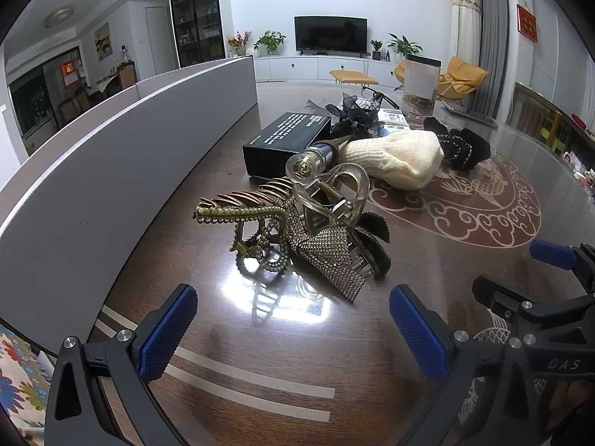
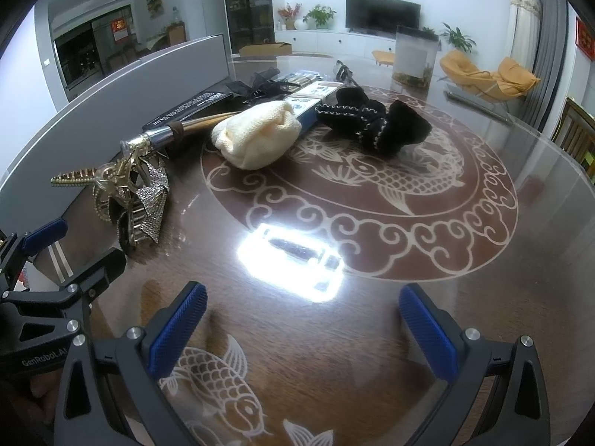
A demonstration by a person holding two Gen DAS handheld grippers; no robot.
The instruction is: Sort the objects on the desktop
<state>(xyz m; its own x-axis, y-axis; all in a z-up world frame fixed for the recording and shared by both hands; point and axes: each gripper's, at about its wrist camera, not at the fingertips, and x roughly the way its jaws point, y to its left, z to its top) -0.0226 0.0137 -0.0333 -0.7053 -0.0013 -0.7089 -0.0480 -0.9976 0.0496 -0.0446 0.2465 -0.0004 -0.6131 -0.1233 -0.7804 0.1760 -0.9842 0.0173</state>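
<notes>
Glossy brown wood under glass makes up the table (image 2: 372,260), inlaid with a pale fish-and-cloud ring; I see wide bare surface on my right and in front of both tools. A grey panel (image 1: 111,171) runs along the left edge as a wall, close beside the clutter.

Next in size, a black box (image 1: 286,141) lies flat, its long side running away from me toward the far edge. Just right of it sits a cream knitted hat (image 1: 394,160), soft and ribbed, and beyond that a black fuzzy piece with white stitching (image 2: 372,122).

Nearest my left tool is a heap of hair clips (image 1: 297,230): a gold beaded claw whose toothed beak points left, a clear plastic clip on top, and a rhinestone bow.

My left gripper (image 1: 293,330) hangs just short of the heap, fingers spread wide and empty. My right gripper (image 2: 303,330) is likewise spread apart over bare table, gripping nothing.
</notes>
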